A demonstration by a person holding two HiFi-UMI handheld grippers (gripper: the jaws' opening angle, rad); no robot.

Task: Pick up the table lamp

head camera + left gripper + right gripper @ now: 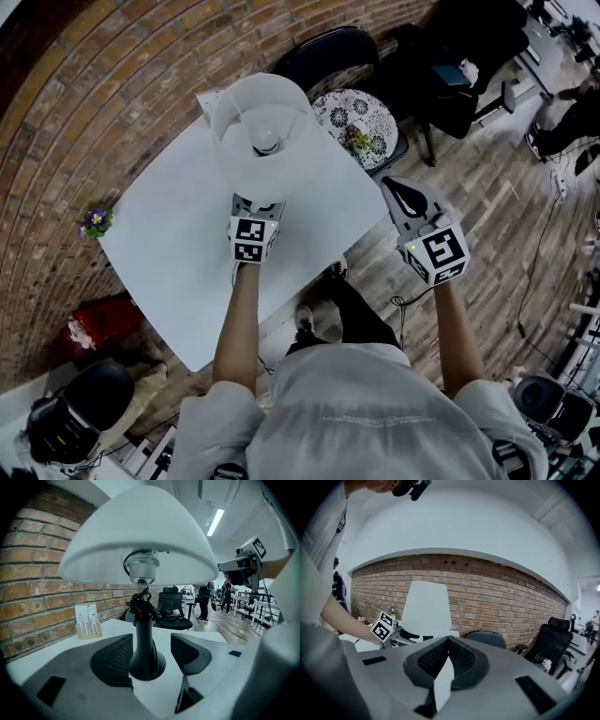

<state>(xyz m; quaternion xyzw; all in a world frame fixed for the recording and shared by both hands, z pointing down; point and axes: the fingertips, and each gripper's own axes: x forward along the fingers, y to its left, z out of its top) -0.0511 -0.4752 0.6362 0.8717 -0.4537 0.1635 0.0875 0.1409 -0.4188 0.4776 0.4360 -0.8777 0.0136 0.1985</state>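
Observation:
The table lamp (263, 131) stands on the white table (169, 253), with a wide white shade (136, 536) over a black stem and round foot (144, 644). My left gripper (257, 208) reaches in under the shade, its tips hidden by the shade in the head view. In the left gripper view it (152, 652) is open, one pad (115, 660) at each side of the stem just above the foot, the left pad close against it. My right gripper (403, 195) hangs off the table's right edge, shut and empty (449, 644). It sees the shade (426, 609) from the side.
A small printed card (87, 620) leans near the brick wall behind the lamp. A black office chair (328, 52) and a round patterned stool with flowers (361, 122) stand past the table's far corner. A purple flower pot (94, 222) and a red bag (98, 323) sit to the left.

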